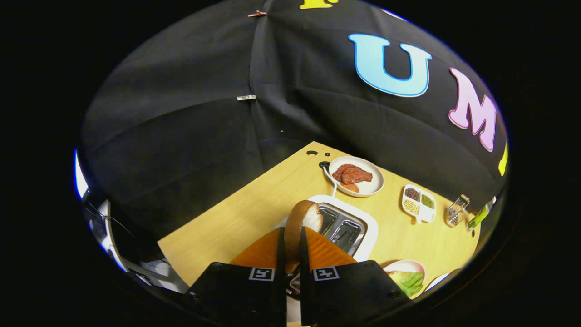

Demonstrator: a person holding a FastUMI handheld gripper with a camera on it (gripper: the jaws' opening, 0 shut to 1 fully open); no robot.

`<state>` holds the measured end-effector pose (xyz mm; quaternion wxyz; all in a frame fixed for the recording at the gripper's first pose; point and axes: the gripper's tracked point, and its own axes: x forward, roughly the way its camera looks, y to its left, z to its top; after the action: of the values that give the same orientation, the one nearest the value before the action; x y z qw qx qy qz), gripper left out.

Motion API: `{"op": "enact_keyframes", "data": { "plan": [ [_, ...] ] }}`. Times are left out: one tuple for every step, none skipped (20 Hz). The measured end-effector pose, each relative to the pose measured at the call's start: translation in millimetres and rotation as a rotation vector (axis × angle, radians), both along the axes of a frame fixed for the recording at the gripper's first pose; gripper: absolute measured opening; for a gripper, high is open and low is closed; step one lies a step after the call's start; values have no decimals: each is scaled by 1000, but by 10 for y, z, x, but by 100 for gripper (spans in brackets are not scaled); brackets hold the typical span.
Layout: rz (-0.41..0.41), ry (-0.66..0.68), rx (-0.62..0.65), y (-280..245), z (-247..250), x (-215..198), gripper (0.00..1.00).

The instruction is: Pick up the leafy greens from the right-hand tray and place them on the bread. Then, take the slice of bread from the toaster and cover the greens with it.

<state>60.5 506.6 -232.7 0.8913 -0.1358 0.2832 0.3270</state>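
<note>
One bread slice (303,223) clamped upright between tongs (290,247), just above toaster (347,227) slots.

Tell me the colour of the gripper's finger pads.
Orange, ribbed; the gripper is shut on the bread slice above the toaster, seen in the gripper view.

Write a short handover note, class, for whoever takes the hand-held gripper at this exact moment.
Hand-held gripper: shut on the slice of bread, held upright between its fingers, above the white toaster.
Toaster slots look empty.
Plate with bread and leafy greens sits on the wooden table, beside the right finger, nearer than the toaster.
Done: greens are on the bread; the slice is out of the toaster.
Left: carry the slice to that plate, lay it over the greens, release.
</note>
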Motion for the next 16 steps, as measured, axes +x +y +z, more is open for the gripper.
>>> {"op": "enact_keyframes", "data": {
  "plan": [
    [4,10,10,-23,25,11,15],
    [8,21,18,-36,56,16,13],
    [7,32,27,-65,86,11,13],
    [2,35,40,-88,140,23,13],
    [-2,37,56,-87,198,24,13],
    [-6,37,70,-86,266,29,13],
    [-6,36,86,-80,354,36,13],
    [2,34,102,-82,458,6,13],
    [9,22,113,-88,559,22,13],
    [14,9,122,-123,664,30,13],
    [15,5,137,-163,747,23,13],
    [8,1,155,-186,819,52,13],
    [-4,-7,166,-268,918,71,13],
    [-14,-16,181,-347,1026,105,13],
    [-26,-13,204,-406,1098,126,13],
    [-42,0,229,-479,1159,132,13]
  ]
}}
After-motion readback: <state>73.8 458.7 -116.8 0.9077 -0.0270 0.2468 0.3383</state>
